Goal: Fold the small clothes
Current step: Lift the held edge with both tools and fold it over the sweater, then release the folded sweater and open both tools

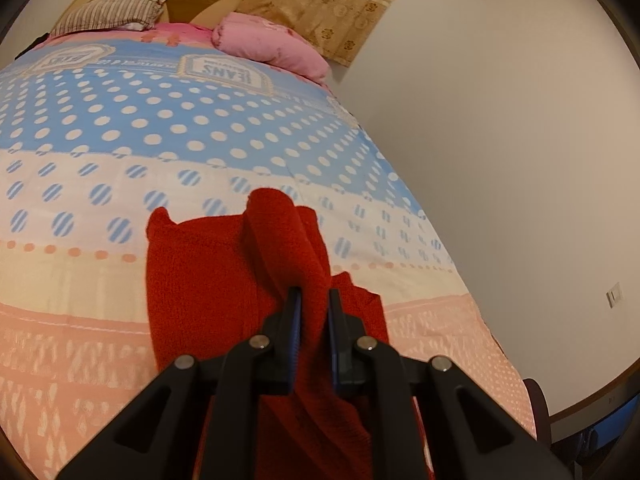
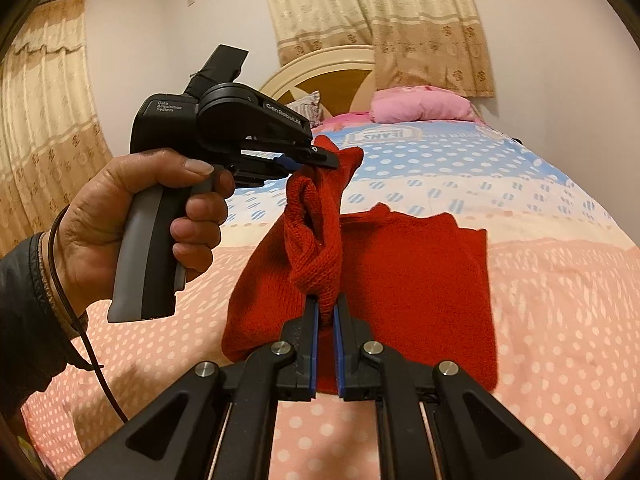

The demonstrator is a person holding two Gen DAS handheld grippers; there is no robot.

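Observation:
A small red knitted garment (image 2: 420, 276) lies partly on the patterned bedspread (image 2: 560, 300), one edge lifted off it. My right gripper (image 2: 327, 305) is shut on a bunched fold of that edge. My left gripper (image 2: 334, 158), held by a hand (image 2: 120, 216), is shut on another part of the raised edge, up and to the left. In the left wrist view the red garment (image 1: 200, 280) hangs from my left gripper (image 1: 314, 298), whose blue pads pinch a thick roll of knit. The stretch between the two grips is twisted.
A pink pillow (image 2: 420, 106) and a striped pillow (image 1: 112, 14) lie at the headboard (image 2: 332, 76). Curtains (image 2: 380, 12) hang behind the bed. A white wall (image 1: 500, 140) runs close along the bed's right side. A cable (image 2: 80, 340) trails from the hand.

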